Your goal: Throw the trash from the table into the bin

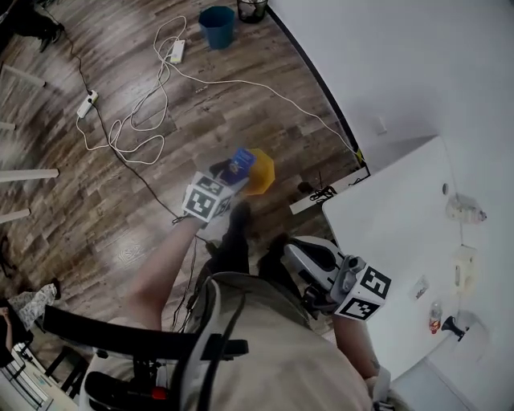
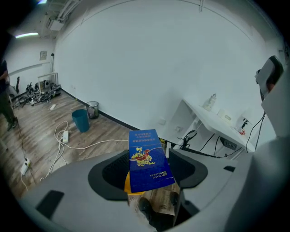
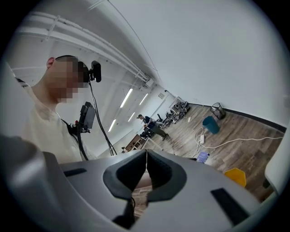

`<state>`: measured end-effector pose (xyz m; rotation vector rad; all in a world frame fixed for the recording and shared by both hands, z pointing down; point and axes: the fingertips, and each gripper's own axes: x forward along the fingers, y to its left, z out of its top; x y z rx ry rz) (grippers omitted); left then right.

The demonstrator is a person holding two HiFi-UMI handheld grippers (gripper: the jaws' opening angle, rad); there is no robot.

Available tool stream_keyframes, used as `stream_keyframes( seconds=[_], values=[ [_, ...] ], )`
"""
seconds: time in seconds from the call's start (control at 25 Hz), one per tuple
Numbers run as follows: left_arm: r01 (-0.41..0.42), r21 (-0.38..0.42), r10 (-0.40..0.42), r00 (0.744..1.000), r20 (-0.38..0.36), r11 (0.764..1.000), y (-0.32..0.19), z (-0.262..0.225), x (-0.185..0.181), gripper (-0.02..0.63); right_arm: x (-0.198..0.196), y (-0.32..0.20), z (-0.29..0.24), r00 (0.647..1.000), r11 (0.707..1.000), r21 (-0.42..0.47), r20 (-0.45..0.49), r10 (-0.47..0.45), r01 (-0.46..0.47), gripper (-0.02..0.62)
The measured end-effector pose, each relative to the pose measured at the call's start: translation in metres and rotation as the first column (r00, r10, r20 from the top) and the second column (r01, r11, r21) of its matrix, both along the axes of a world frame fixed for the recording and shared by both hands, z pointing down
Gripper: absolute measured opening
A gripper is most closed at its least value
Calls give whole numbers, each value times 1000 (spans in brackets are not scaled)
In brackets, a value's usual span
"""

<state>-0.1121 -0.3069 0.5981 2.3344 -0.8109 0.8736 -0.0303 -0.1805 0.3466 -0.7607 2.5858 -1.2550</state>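
Wood floor (image 1: 96, 217) w/ loose cables (image 1: 136, 120); white counter (image 1: 393, 233) off to the right. Left claw (image 2: 148, 168) is spread wide & clamped on 1 blue box (image 1: 240, 162), angled down right over 1 yellow bin (image 1: 262, 172) by the person's feet, prob. so the box drops in on release. Right claw (image 3: 146, 174) is pressed closed, empty, near the counter edge, out of the way. Also 1 teal bin (image 1: 217, 26) & 1 wire basket (image 1: 251, 8) far off by the wall. A few small bits sit on the counter, too small to ID.
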Motion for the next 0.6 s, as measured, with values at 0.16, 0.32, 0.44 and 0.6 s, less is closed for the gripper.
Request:
stream_keyframes(
  seconds=[0.16,0.32,0.44,0.6],
  values=[
    [-15,-50,17,999,27,999,4,42,-1,282,-2,-6,18,1000,1000,-27,-13,4,-4,17],
    [-24,-108,30,998,58,994,9,82,-3,282,-2,-8,37,1000,998,-55,-26,15,-16,17],
    [-43,-155,59,994,95,987,12,115,-1,282,2,-9,50,999,996,-80,-28,33,-35,17],
    [-80,-214,114,982,153,974,13,157,3,282,9,-8,72,998,991,-123,-31,55,-59,17]
  ],
)
